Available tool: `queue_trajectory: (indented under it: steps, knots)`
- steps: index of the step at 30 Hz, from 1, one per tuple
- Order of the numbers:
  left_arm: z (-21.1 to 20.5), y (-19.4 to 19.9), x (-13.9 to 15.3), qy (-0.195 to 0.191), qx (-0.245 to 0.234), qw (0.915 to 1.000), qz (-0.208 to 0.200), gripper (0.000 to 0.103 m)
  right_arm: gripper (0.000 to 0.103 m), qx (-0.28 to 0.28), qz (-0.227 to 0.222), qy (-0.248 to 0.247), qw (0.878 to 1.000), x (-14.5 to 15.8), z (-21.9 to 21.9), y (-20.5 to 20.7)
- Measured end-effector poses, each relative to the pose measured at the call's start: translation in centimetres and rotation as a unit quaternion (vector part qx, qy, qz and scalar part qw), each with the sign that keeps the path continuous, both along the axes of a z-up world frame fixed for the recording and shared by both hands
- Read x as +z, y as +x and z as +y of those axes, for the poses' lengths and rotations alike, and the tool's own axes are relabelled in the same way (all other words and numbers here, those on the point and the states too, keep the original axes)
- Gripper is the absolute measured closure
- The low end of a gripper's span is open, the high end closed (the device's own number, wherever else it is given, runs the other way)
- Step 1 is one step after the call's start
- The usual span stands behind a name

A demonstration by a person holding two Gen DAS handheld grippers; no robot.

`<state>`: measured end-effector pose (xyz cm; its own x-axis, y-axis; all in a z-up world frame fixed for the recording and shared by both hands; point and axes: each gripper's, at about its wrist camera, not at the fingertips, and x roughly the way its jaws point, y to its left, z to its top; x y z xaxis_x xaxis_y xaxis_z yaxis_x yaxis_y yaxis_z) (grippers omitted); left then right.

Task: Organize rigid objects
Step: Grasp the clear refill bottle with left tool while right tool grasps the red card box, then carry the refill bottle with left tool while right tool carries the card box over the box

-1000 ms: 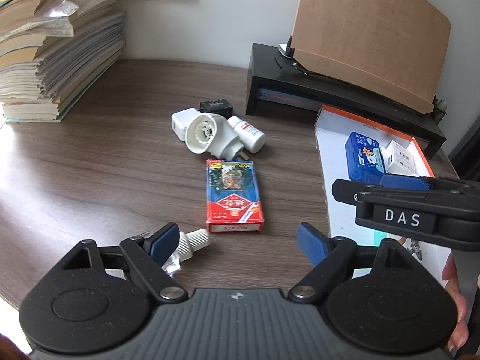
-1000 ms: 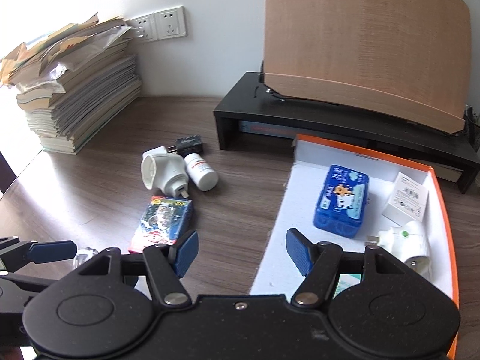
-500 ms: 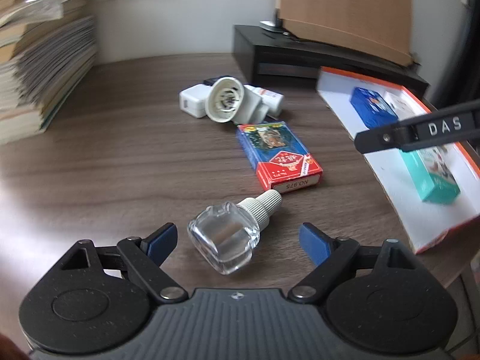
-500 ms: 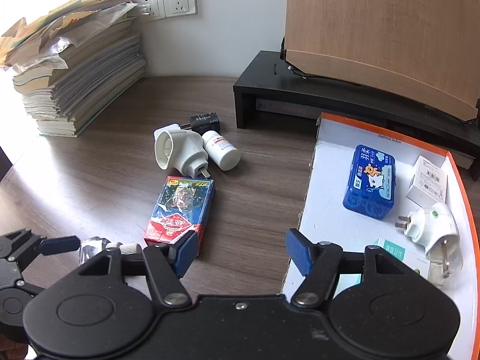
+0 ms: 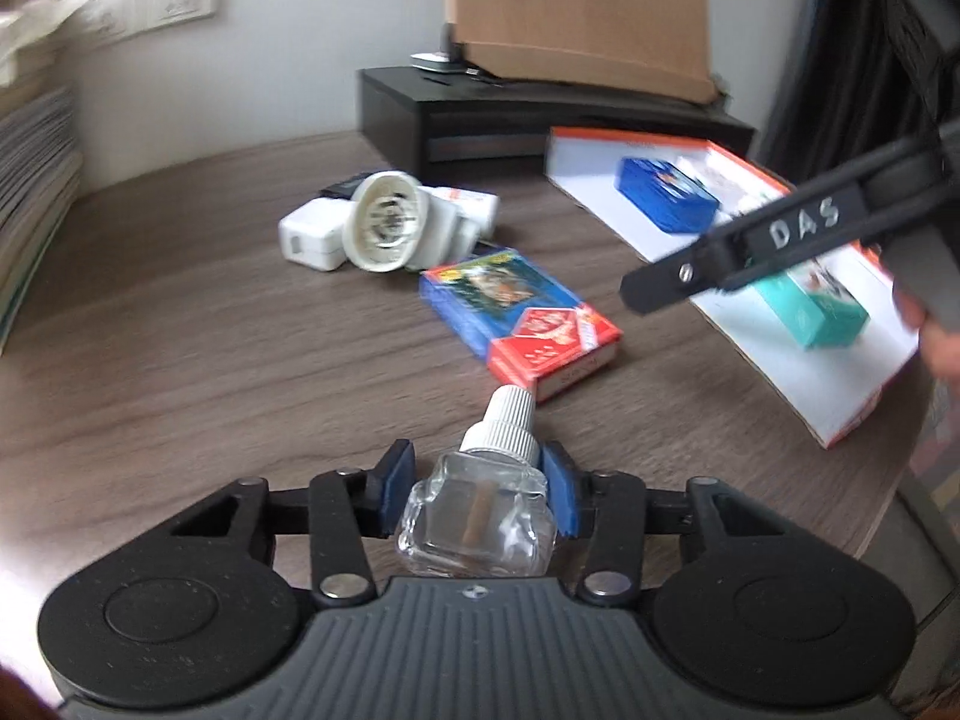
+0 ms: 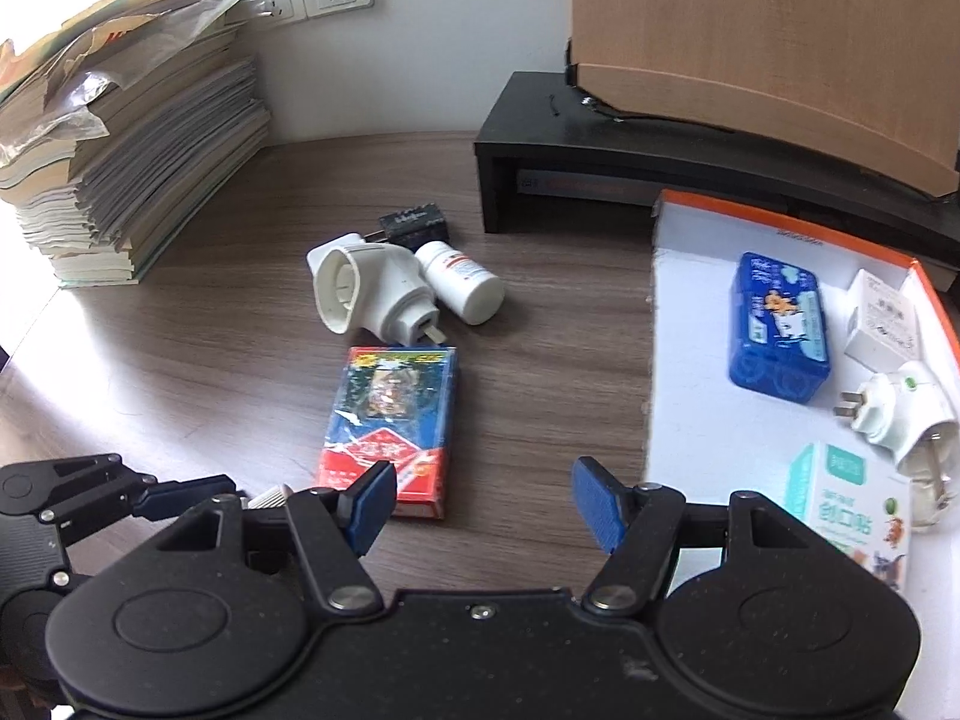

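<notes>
Orange-rimmed tray (image 6: pixel 933 294) with blue box (image 6: pixel 779 319) (left gripper (image 5: pixel 478 489) clamping clear bottle (image 5: pixel 477 516), right gripper (image 6: pixel 483 503) agape)

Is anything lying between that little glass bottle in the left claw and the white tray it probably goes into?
Yes. The playing card box lies on the table between the clear bottle, gripped by the left gripper, and the orange-rimmed tray. The open right gripper also hovers near that side.
</notes>
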<state>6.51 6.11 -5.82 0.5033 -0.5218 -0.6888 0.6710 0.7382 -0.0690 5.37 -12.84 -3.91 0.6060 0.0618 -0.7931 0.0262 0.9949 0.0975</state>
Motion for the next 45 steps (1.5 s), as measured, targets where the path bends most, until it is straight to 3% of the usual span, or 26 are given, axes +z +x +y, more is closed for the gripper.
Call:
queue_trajectory:
  steps: [7,14,15,17,24,35,45]
  knots:
    - [2.4,0.8,0.4,-0.02,0.087,0.9958,0.018,0.058,0.019,0.023,0.014,0.014,1.0,-1.2,3.0,2.4]
    - [4.4,1.9,1.1,-0.028,0.15,0.9882,0.009,0.058,0.013,0.02,0.05,-0.036,0.998,-3.3,5.4,5.4]
    - [4.7,2.0,1.2,-0.031,0.159,0.9868,0.01,0.058,0.014,0.021,0.042,-0.042,0.998,-3.4,5.6,5.4]
    - [5.1,2.3,1.3,-0.033,0.175,0.9839,0.012,0.058,0.033,0.016,0.029,-0.037,0.999,-3.2,5.5,5.4]
    - [5.3,2.6,2.2,-0.031,0.206,0.9779,0.01,0.058,0.032,0.026,0.016,-0.038,0.999,-2.6,4.9,4.2]
    - [0.5,1.5,5.6,-0.052,0.214,0.9755,0.001,0.058,0.032,-0.008,-0.038,-0.019,0.999,1.8,-0.1,0.3]
    - [-8.2,-2.1,8.1,-0.069,0.155,0.9854,0.007,0.057,0.032,-0.064,-0.07,-0.026,0.995,5.3,-7.8,-6.7]
